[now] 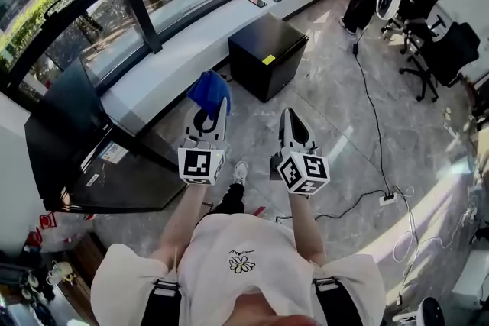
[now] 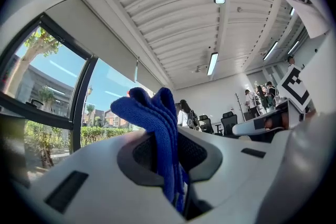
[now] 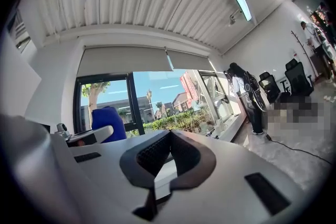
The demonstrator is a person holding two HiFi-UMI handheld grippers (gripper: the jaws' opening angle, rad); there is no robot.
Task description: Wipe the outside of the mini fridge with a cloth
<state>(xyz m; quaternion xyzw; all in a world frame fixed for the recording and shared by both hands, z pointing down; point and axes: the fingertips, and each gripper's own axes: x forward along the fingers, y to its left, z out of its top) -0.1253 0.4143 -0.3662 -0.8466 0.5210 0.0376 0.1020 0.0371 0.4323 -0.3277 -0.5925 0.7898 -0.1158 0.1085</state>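
**Q:** Head view: where are the task items?

**A:** The mini fridge [image 1: 267, 53] is a black cube with a yellow sticker [image 1: 269, 59] at its top edge. It stands on the floor [image 1: 336, 103] against the window ledge [image 1: 183, 50]. Both tools are held in the air short of it and touch nothing on it. The left tool [image 1: 214, 107] points toward the ledge, just left of the fridge, with a blue cloth [image 1: 210, 91] bunched over its tip. The right tool [image 1: 292, 118] is beside the left one at about the same height, and its tip points toward the fridge's near corner. A black cable [image 1: 373, 126] crosses the floor on the right. Office chairs [image 1: 432, 50] stand well beyond it.

**Q:** Left gripper view: what is the tool's state?

**A:** It is clamped on the cloth. The folded blue fabric is pinched between the two pads and stands up above the tip in several layers. The camera faces upward onto a ribbed ceiling [image 2: 157, 8] with light strips [image 2: 212, 63], and a window [image 2: 47, 86] is at the left.

**Q:** Right gripper view: what is the tool's state?

**A:** The jaws are closed, with the pads meeting at the tip and nothing held between them. At the left of this view, the left tool and the blue cloth appear against the window glass. A person stands by the ledge further off, at the right.
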